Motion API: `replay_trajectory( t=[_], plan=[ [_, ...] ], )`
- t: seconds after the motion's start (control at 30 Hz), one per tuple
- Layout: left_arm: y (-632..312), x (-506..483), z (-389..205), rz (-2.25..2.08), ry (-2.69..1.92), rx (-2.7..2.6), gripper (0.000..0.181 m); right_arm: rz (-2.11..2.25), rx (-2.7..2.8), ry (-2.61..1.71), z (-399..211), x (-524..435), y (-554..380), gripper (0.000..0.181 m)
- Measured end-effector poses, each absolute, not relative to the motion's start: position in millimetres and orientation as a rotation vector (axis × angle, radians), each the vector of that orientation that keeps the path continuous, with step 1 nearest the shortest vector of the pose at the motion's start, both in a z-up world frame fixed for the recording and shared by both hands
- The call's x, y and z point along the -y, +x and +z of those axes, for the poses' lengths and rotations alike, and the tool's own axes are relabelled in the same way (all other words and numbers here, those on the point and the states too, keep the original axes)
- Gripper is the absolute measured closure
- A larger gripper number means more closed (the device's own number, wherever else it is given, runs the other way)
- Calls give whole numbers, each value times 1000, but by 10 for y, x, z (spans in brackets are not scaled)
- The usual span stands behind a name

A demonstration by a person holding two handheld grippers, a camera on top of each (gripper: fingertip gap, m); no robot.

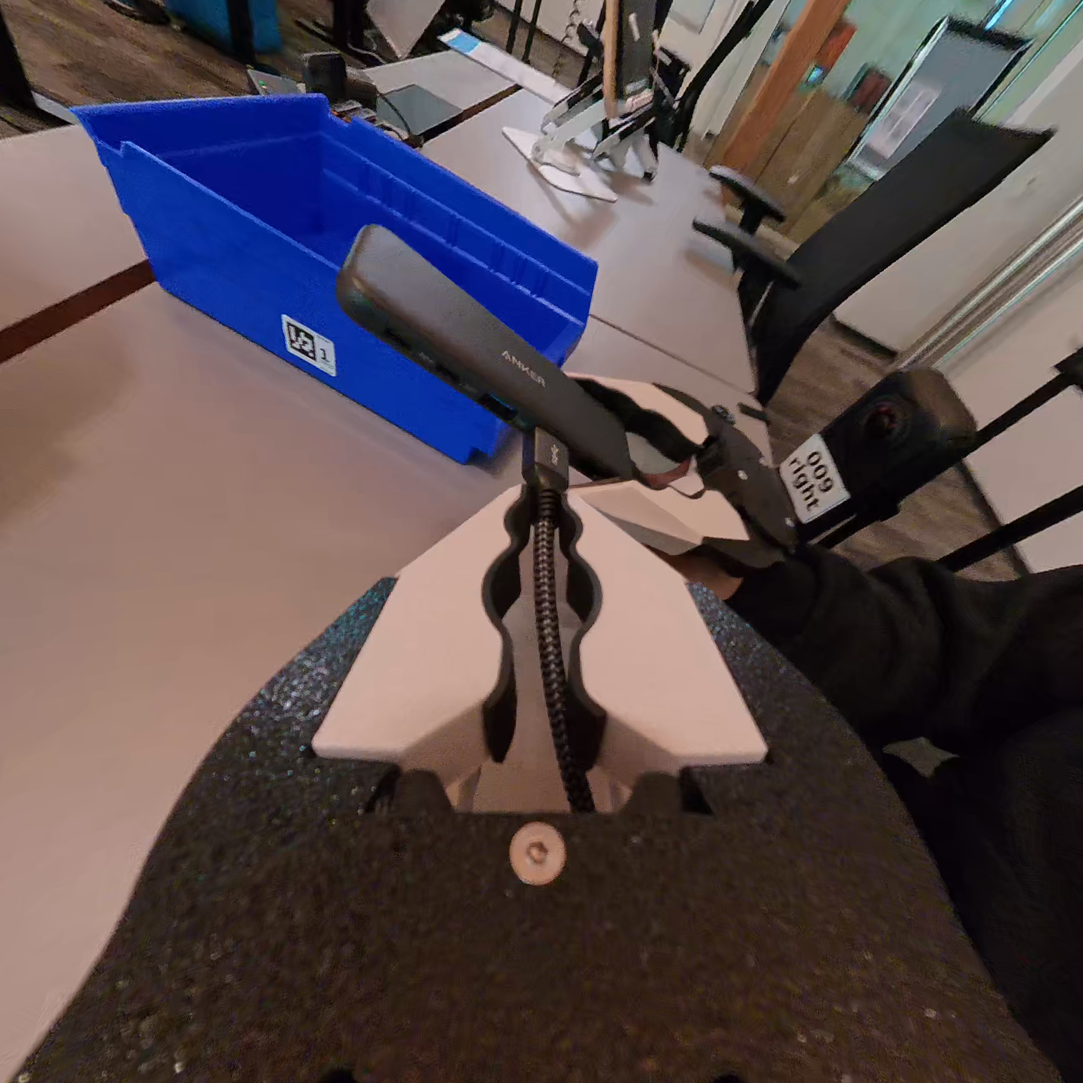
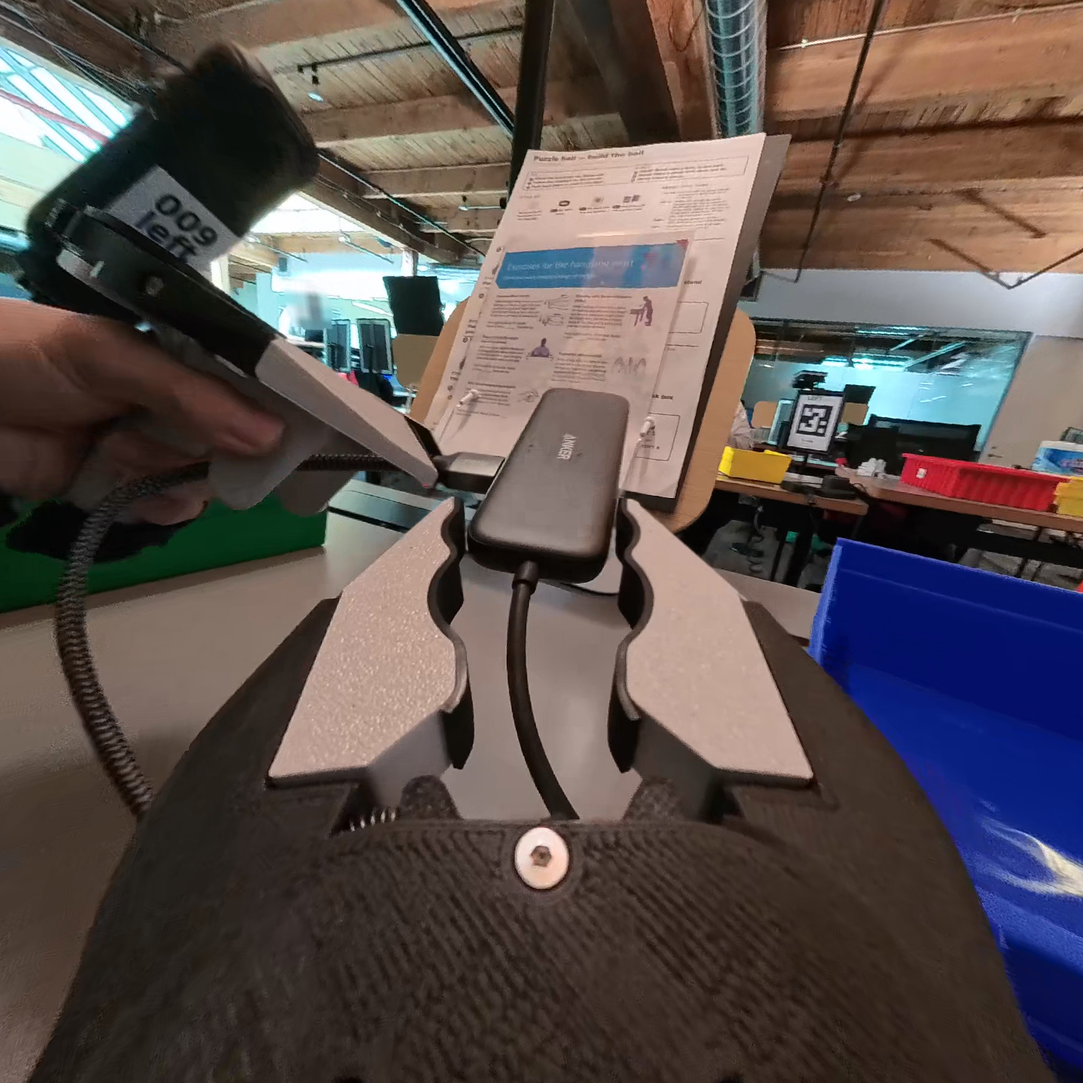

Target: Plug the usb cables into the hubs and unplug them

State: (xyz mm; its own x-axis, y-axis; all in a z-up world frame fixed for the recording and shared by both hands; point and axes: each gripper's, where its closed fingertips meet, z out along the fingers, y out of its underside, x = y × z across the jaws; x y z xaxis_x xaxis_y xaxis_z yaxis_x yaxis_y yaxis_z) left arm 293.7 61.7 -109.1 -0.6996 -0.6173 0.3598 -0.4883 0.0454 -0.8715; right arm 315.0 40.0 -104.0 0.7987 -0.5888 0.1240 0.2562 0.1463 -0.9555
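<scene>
A dark grey USB hub (image 1: 445,334) is held in the air above the table by my right gripper (image 1: 639,451), which is shut on its near end. In the right wrist view the hub (image 2: 551,469) sits between the fingertips of my right gripper (image 2: 542,527), its own black lead running back between the fingers. My left gripper (image 1: 542,498) is shut on a braided USB cable (image 1: 551,615) just behind its plug (image 1: 548,457). The plug sits at a port on the hub's side. In the right wrist view my left gripper (image 2: 431,469) comes in from the left with the plug (image 2: 469,466) against the hub.
A blue plastic bin (image 1: 264,193) stands on the table (image 1: 176,527) behind the hub; its wall (image 2: 937,674) is close on the right in the right wrist view. A stand with printed sheets (image 2: 598,316) rises behind the hub. Office chairs (image 1: 879,246) and monitor arms stand beyond.
</scene>
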Motion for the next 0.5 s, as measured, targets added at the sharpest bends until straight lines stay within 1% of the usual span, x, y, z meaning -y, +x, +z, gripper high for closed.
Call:
replay_trajectory(
  t=[0.33,0.47,0.5],
  plan=[
    [2951,-578,-1188,-1744,-1290,-2206,175,-637,-348,-1305,-1064,-380,3202,135],
    [2929,-567,-1135,-1855,-1332,-2186,175,-693,-330,-1326,-1076,-397,3191,132],
    [2918,-557,-1113,-1892,-1337,-2182,175,-706,-341,-1345,-1106,-402,3214,134]
  ],
)
